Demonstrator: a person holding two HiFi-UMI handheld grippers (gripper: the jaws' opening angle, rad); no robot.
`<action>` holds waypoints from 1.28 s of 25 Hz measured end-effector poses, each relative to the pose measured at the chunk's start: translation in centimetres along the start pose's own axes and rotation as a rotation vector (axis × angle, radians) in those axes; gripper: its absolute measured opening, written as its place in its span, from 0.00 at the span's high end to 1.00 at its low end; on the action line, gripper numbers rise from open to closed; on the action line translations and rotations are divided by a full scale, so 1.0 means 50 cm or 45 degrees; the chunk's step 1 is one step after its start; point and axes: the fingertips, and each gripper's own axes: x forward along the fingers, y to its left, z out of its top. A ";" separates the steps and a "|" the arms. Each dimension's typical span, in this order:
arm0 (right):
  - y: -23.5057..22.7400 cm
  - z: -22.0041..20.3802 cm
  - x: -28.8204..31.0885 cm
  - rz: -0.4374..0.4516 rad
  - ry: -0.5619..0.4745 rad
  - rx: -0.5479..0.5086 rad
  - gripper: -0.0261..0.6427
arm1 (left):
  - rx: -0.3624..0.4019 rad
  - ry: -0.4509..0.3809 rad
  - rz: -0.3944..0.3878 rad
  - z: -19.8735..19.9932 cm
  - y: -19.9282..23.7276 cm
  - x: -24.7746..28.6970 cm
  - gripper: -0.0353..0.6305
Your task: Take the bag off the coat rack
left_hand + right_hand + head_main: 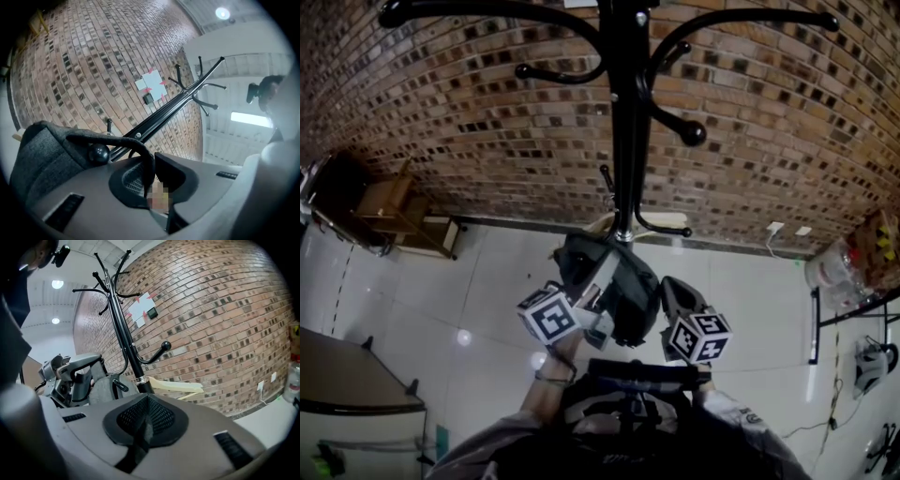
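One strap (117, 139) of the grey bag (628, 286) is pinched in the left tongs (152, 174). The bag hangs on a low hook (99, 153) of the coat rack (628, 122). The right tongs (147, 420) are closed on nothing, just beside the bag. Pulling sideways rather than upward could catch the strap on the hook's knob and tip the rack. So thin a pinch might also slip.

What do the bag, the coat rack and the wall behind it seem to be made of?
Bag: grey woven fabric, matte; a fine flecked weave shows.
Coat rack: probably metal, painted glossy black; its thin curved arms with ball tips catch highlights.
Wall: brick, rough and matte, with visible mortar lines.
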 end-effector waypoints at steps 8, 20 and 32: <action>-0.030 -0.009 -0.025 -0.065 -0.003 0.039 0.97 | 0.009 0.017 -0.018 0.004 -0.020 -0.047 0.88; 0.025 -0.014 0.004 0.001 -0.005 -0.005 0.97 | -0.019 -0.003 0.132 -0.003 0.030 -0.178 0.88; 0.115 -0.052 0.025 0.075 0.071 -0.101 0.97 | -0.121 0.050 0.399 -0.068 0.168 -0.288 0.88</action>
